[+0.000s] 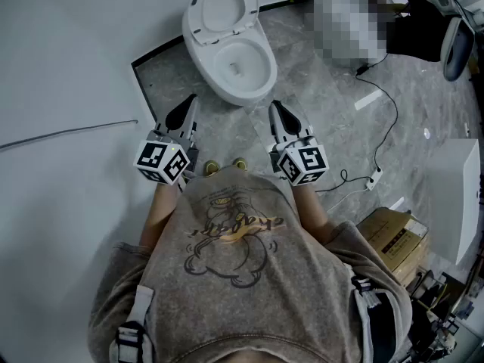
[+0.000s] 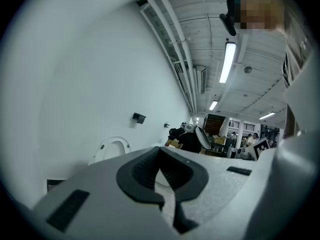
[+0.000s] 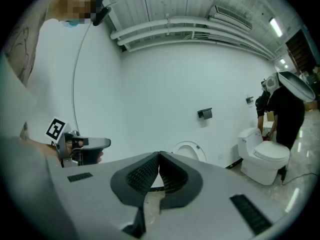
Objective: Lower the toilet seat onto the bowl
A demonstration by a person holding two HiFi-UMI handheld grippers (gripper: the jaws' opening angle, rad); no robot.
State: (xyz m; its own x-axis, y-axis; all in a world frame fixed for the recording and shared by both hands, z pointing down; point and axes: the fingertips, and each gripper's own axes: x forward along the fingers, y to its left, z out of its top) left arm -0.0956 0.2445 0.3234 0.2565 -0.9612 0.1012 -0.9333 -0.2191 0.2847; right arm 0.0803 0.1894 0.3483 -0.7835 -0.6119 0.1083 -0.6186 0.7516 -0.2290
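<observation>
A white toilet stands against the wall, its seat [image 1: 221, 10] raised upright behind the open bowl [image 1: 240, 65]. My left gripper [image 1: 184, 110] and right gripper [image 1: 277, 112] hover side by side just short of the bowl's front rim, both shut with nothing between the jaws. In the left gripper view the raised seat [image 2: 114, 146] shows beyond the left gripper's [image 2: 160, 150] closed tips, to their left. In the right gripper view the seat [image 3: 189, 149] rises just past the right gripper's [image 3: 159, 156] tips, and the left gripper [image 3: 82, 146] is at the left.
A second toilet [image 3: 262, 156] stands to the right, with a person bent over it. A black cable [image 1: 382, 138] trails over the marble floor to a plug strip. A cardboard box [image 1: 393, 237] and a white cabinet [image 1: 457, 195] sit at the right. A paper holder [image 3: 205, 114] hangs on the wall.
</observation>
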